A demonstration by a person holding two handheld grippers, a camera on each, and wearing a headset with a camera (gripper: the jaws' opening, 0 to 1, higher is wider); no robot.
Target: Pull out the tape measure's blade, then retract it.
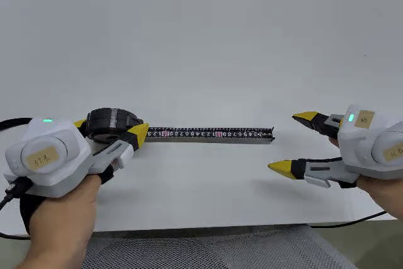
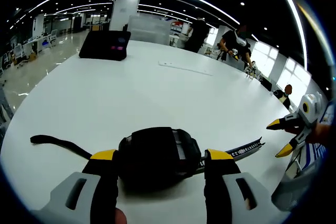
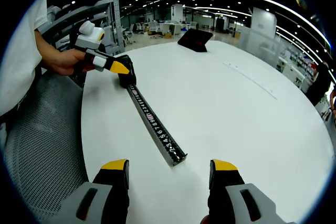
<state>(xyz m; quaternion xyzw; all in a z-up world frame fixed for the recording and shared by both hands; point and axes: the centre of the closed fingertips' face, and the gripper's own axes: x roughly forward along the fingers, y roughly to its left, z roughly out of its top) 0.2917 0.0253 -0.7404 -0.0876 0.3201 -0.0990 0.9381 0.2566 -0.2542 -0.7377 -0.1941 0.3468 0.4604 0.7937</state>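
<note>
The left gripper's (image 2: 161, 156) jaws clamp the tape measure's (image 1: 112, 121) hard case on the bench (image 1: 189, 42). Its thin, springy blade (image 1: 211, 134) lies extended, best pinched at its tip, just beside the right gripper's (image 1: 293, 142) wide-open, empty jaws.

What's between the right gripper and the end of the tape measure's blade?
Nothing, just bare table, seen in the right gripper view between blade end and right gripper.

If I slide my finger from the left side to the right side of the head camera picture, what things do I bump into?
First the black cable → left tool, clamped on the tape measure case → pulled-out blade → open right tool.
</note>
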